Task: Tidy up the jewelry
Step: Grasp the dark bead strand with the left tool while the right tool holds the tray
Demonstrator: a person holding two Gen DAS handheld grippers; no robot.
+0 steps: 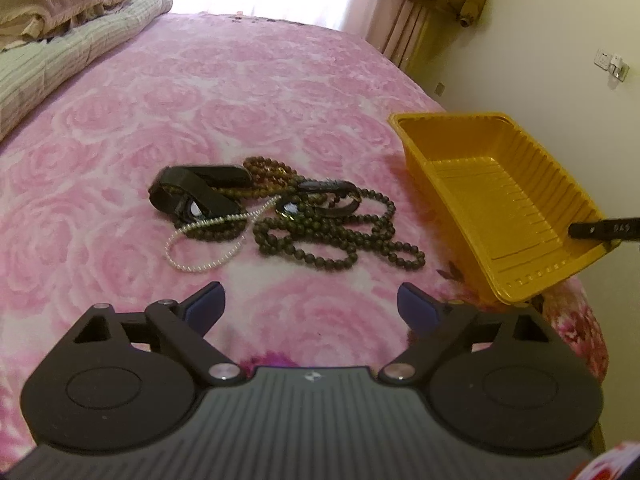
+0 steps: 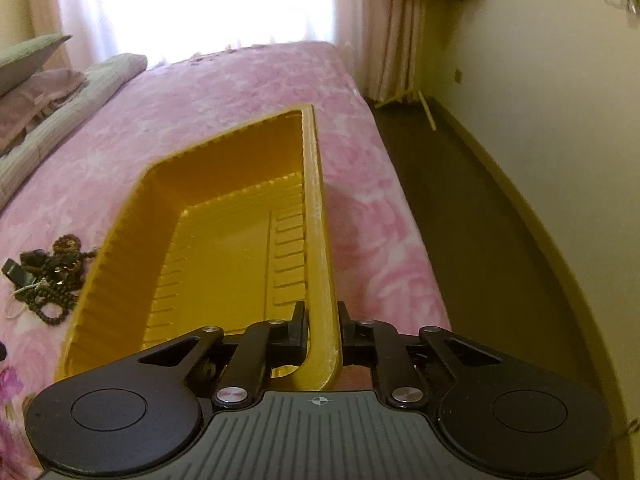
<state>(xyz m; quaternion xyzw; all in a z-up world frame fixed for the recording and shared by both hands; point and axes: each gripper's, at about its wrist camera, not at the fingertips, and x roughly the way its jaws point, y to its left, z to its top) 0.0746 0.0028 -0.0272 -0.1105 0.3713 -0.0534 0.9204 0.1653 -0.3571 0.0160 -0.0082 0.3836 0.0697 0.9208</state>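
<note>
Your right gripper [image 2: 323, 326] clamps the near rim of the yellow tray [image 2: 224, 248], one finger inside the wall and one outside, on the pink rose-patterned bedspread [image 1: 280, 92]. Your left gripper [image 1: 311, 306] hangs over the bedspread left of the tray, fingers spread wide and holding nothing. Just beyond those fingers, beside the tray's left wall, the jewelry lies heaped: a white bead strand [image 1: 200, 254], dark bead necklaces [image 1: 340, 240] and a black strap piece [image 1: 200, 192]. Farther off, left of the tray, a folded quilt [image 1: 60, 56] and pillows [image 1: 52, 0] lie.
</note>
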